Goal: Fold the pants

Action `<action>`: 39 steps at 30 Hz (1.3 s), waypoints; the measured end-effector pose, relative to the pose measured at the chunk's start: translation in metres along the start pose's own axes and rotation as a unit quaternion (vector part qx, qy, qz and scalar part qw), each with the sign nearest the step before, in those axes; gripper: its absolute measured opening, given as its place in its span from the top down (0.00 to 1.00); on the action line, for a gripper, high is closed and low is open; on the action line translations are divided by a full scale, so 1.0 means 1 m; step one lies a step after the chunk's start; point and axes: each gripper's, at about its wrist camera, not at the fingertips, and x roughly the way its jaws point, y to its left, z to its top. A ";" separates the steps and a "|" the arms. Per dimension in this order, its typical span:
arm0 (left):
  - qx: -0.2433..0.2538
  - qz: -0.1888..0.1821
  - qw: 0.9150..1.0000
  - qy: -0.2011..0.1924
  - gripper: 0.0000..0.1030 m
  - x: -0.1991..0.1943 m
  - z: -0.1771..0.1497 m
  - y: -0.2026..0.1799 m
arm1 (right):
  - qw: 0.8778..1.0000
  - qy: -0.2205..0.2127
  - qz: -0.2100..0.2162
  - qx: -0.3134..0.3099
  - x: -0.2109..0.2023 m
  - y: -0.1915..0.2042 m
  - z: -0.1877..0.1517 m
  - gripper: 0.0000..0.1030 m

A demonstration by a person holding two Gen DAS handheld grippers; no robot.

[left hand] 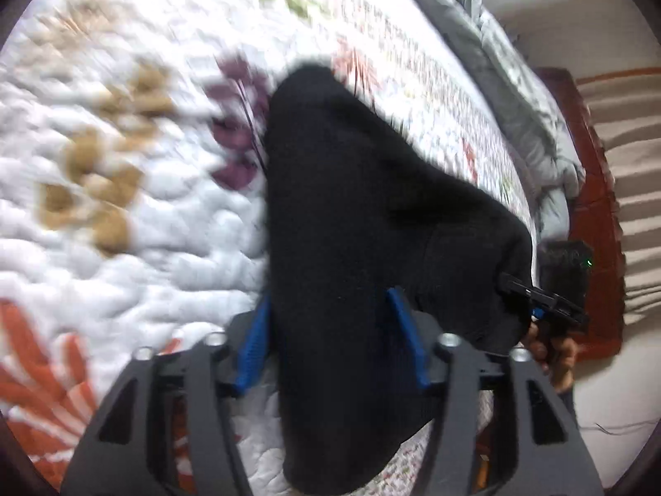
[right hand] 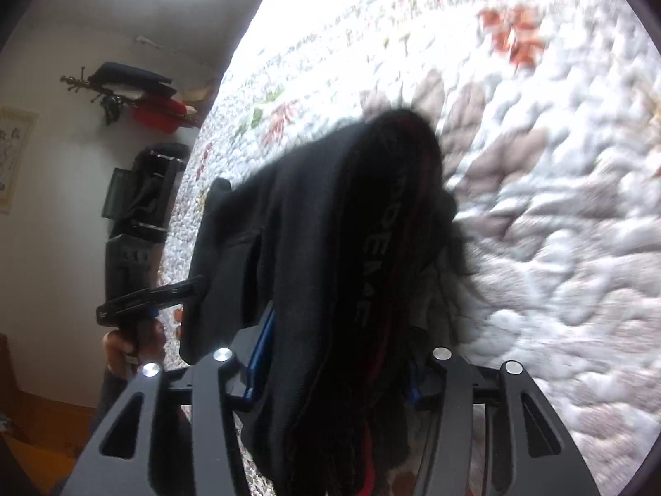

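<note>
1. Black pants are seen bunched up over a quilted bedspread with leaf and flower prints.
2. The pants are the landmark here. One end runs between the fingers of the left gripper, and the other end runs between the fingers of the right gripper.
3. In the left wrist view, the blue pads are set wide apart. Cloth lies between them, touching or just beside each pad. A firm pinch is not shown, so the left claw is judged to be open, with the pants lying loose in it.
4. In the right wrist view, the waistband with printed letters hangs over the right claw. One blue pad shows beside the cloth, but the other is mostly hidden behind it. It cannot be told whether the cloth is pinched or let go.
5. Each gripper is also seen from the other side: the right gripper at the far corner of the pants in the left view, and the left gripper beside the pants in the right view.
6. The pictures are blurred.
7. The step in hand is judged to be a fold being laid down and let go on the bedspread.
8. Next, the claws should be drawn back clear of the cloth. Then the fold should be checked and a new edge picked.
</note>
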 end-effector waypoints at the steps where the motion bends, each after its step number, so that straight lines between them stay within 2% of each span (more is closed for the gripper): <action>1: 0.011 0.011 0.999 -0.036 0.28 -0.018 -0.003 -0.004 | 1.000 -0.023 -0.017 0.002 -0.014 0.002 0.002 0.50; 2: 0.017 0.014 0.998 -0.060 0.22 -0.030 -0.005 -0.008 | 0.999 -0.041 -0.032 -0.001 -0.021 0.007 0.005 0.51; 3: 0.023 0.010 0.996 -0.085 0.20 -0.044 -0.008 -0.013 | 0.996 -0.072 -0.043 -0.010 -0.034 0.015 0.007 0.55; 4: 0.028 -0.008 0.994 -0.109 0.19 -0.058 -0.014 -0.017 | 0.995 -0.087 -0.041 -0.014 -0.041 0.021 0.010 0.58; 6: 0.038 -0.052 0.990 -0.125 0.19 -0.069 -0.022 -0.028 | 0.992 -0.120 -0.025 -0.025 -0.055 0.037 0.015 0.61; 8: 0.057 -0.086 0.987 -0.122 0.19 -0.069 -0.030 -0.036 | 0.992 -0.120 -0.001 -0.033 -0.049 0.053 0.023 0.62; 10: 0.073 -0.108 0.986 -0.104 0.19 -0.056 -0.039 -0.047 | 0.994 -0.105 0.003 -0.033 -0.032 0.060 0.028 0.64; 12: 0.081 -0.112 0.986 -0.089 0.19 -0.037 -0.046 -0.057 | 0.996 -0.087 -0.001 -0.015 -0.009 0.052 0.031 0.65; 14: 0.073 -0.109 0.988 -0.075 0.20 -0.025 -0.051 -0.047 | 0.996 -0.084 -0.011 0.005 0.005 0.035 0.030 0.71; 16: 0.064 -0.106 0.990 -0.069 0.21 -0.016 -0.059 -0.032 | 0.996 -0.080 -0.013 0.027 0.012 0.011 0.029 0.90; 18: 0.061 -0.110 0.990 -0.071 0.22 -0.012 -0.060 -0.030 | 0.996 -0.075 -0.014 0.042 0.016 -0.013 0.023 1.00; 21: 0.060 -0.115 0.989 -0.073 0.22 -0.012 -0.059 -0.034 | 0.996 -0.085 0.005 0.042 0.008 -0.016 0.020 1.00; 24: 0.068 -0.105 0.988 -0.086 0.17 -0.026 -0.063 -0.045 | 0.992 -0.115 0.040 0.013 -0.023 0.009 0.003 0.85; 26: 0.086 -0.111 0.985 -0.102 0.13 -0.042 -0.076 -0.053 | 0.989 -0.125 0.074 -0.010 -0.045 0.028 -0.019 0.85; 29: 0.094 -0.118 0.983 -0.107 0.13 -0.048 -0.096 -0.058 | 0.989 -0.113 0.089 -0.026 -0.048 0.037 -0.050 0.85; 32: 0.079 -0.103 0.988 -0.086 0.13 -0.030 -0.102 -0.049 | 0.993 -0.089 0.072 -0.006 -0.028 0.017 -0.072 0.85; 34: 0.069 -0.102 0.989 -0.082 0.13 -0.023 -0.103 -0.043 | 0.994 -0.084 0.063 0.018 -0.015 -0.006 -0.080 0.93; 36: 0.062 -0.110 0.989 -0.079 0.13 -0.019 -0.103 -0.039 | 0.994 -0.087 0.062 0.031 -0.011 -0.019 -0.081 1.00; 39: 0.047 -0.122 0.989 -0.075 0.13 -0.017 -0.102 -0.033 | 0.993 -0.091 0.068 0.040 -0.013 -0.021 -0.082 1.00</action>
